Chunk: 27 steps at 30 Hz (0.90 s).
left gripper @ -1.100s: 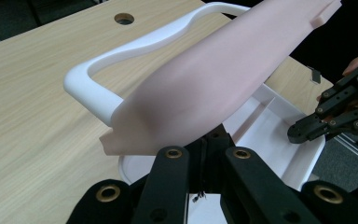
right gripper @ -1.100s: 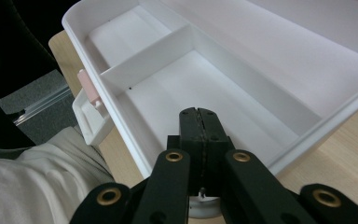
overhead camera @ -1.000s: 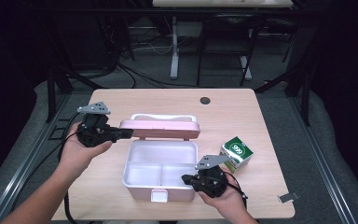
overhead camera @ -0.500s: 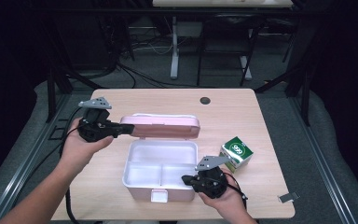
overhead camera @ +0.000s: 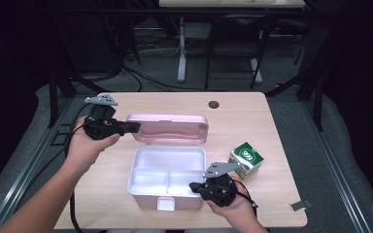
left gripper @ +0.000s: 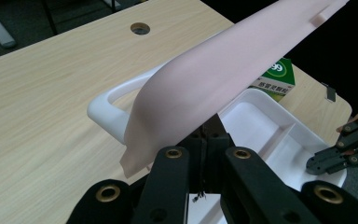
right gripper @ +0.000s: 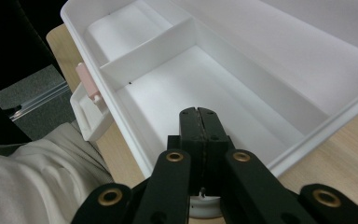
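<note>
From above, your left gripper [overhead camera: 132, 127] pinches the pink lid [overhead camera: 169, 128] of the white box [overhead camera: 167, 174] mid-bench [overhead camera: 252, 116]; your right gripper [overhead camera: 195, 186] sits at the box's front-right rim, a green carton [overhead camera: 245, 158] just right.

Left gripper view: jaws clamp the lid's [left gripper: 223, 74] corner.

Right gripper view: jaws pressed together over the box's compartment [right gripper: 205, 93].

Support surface: a table [overhead camera: 252, 111] with a light wood-grain top and rounded corners; a dark round cable hole [overhead camera: 213, 104] sits near its far edge; a white box [overhead camera: 167, 180] with inner dividers rests directly on the top toward the near edge, its pink lid [overhead camera: 169, 128] raised at the back; a green and white carton [overhead camera: 245, 159] stands just beside the box on the right; a small grey clip [overhead camera: 298, 206] lies near the front right corner, well apart from the carton.
</note>
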Each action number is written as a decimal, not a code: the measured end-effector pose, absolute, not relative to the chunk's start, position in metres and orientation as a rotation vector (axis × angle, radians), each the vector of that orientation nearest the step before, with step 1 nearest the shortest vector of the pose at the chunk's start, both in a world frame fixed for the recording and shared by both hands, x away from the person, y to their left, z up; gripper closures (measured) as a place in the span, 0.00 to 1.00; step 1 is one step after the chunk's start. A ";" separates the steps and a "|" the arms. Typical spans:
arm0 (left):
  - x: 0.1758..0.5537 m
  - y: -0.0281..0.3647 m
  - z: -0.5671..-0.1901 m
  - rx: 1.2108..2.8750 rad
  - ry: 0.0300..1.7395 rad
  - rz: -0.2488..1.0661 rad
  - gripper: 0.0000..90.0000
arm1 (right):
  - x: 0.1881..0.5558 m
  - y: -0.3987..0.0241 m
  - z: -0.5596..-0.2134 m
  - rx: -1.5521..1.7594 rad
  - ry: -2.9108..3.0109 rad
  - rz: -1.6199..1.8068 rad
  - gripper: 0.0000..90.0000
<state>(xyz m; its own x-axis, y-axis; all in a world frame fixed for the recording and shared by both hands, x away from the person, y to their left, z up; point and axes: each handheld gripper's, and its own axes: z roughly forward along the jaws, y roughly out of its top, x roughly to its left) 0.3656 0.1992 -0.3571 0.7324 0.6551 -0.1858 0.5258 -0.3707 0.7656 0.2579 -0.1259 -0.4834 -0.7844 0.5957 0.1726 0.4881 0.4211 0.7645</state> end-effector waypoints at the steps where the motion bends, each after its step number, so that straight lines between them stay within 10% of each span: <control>1: 0.368 0.199 -0.357 2.053 0.896 0.186 1.00 | 0.258 -0.126 -0.483 0.974 2.541 1.301 1.00; 27: 0.409 0.198 -0.368 2.024 0.997 0.216 0.94 | 0.257 -0.126 -0.483 0.971 2.540 1.295 1.00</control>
